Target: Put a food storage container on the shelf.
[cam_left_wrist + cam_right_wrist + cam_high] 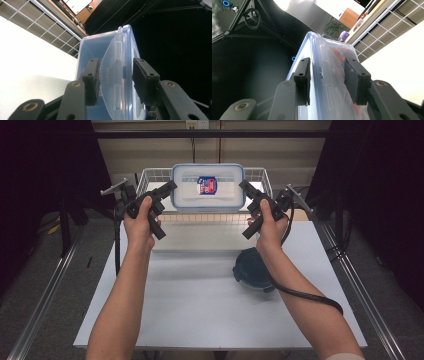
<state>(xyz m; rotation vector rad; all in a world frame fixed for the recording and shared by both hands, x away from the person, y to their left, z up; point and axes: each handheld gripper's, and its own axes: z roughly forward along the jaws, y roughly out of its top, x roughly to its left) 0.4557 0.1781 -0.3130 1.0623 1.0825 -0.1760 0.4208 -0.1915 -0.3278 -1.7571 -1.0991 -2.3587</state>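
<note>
Rectangular clear-plastic container [207, 187] with blue-rimmed lid, red-blue label, held above white wire basket [257, 174] at the table's far edge. Left gripper [169, 187] and right gripper [246, 186] each clamp an end flap. Round dark-teal lidded tub [251, 269] sits on smooth white table [200, 310].

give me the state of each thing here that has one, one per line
clear rectangular plastic container with blue-rimmed lid: lid on, held up over the basket between both grippers
left gripper: jaws closed on the container's left end clip
right gripper: jaws closed on the container's right end
white wire basket: sits at the table's far edge, under the container
dark round lidded container: lid on, resting on the white table, untouched
</note>
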